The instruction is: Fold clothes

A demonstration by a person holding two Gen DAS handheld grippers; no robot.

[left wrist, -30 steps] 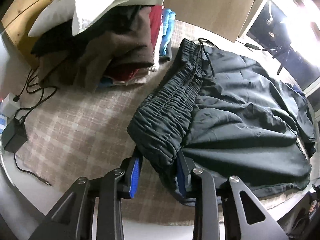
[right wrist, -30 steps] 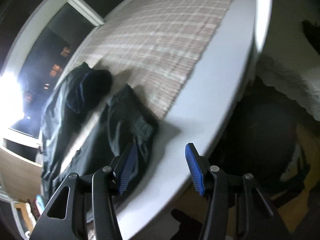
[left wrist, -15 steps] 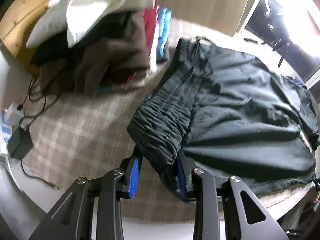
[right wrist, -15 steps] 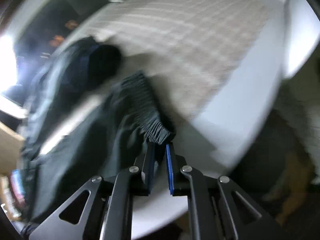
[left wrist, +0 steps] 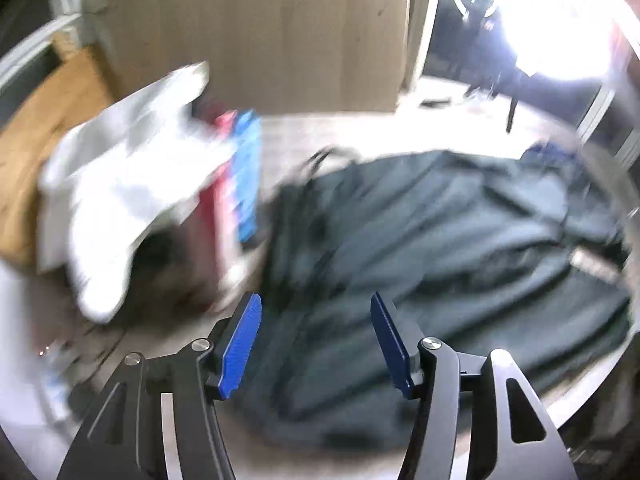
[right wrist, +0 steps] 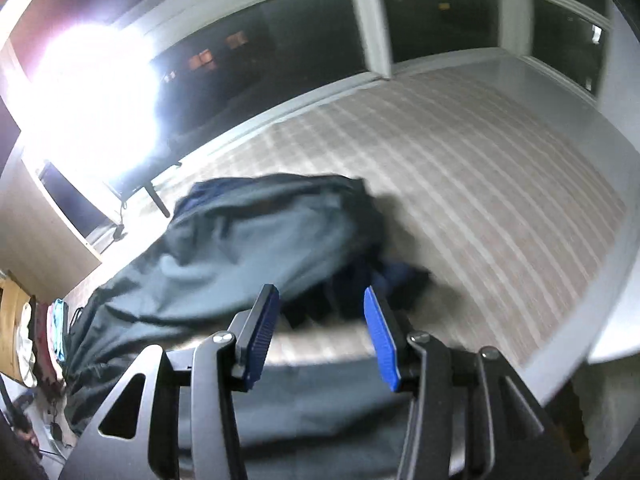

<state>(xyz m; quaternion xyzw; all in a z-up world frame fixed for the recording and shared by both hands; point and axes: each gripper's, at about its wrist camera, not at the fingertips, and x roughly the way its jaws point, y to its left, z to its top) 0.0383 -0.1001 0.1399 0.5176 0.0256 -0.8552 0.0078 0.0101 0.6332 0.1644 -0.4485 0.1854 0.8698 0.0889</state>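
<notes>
Letting go was the change: half a second earlier both tools had pinched the gathered waistband of the dark grey-green pair of trousers (left wrist: 440, 248), and now neither did. The left gripper (left wrist: 316, 344) had its blue ribbed pads spread and widening, with nothing pressed between them; the cloth lay beneath, filling the centre and right of the left wrist frame. The right gripper (right wrist: 320, 332) likewise had its jaws parting, empty, with the garment (right wrist: 240, 248) below and to the left in its frame. Both views were smeared, and more of the room showed than before, which suggests the hands were pulling up and away. In my judgement one fold had just been laid and released, and the next grasp had yet to be chosen.

The trousers looked thin, slick and woven, settling in soft broad creases with a doubled layer heaped at centre of the right wrist frame. They rested on a beige plaid woven cloth (right wrist: 480, 184) covering a pale smooth table (right wrist: 616, 320), whose bare edge curved along the right. At the left of the left wrist frame sat a loose pile of other clothes (left wrist: 132, 184), topped by white fabric, with red and light blue edges showing.
</notes>
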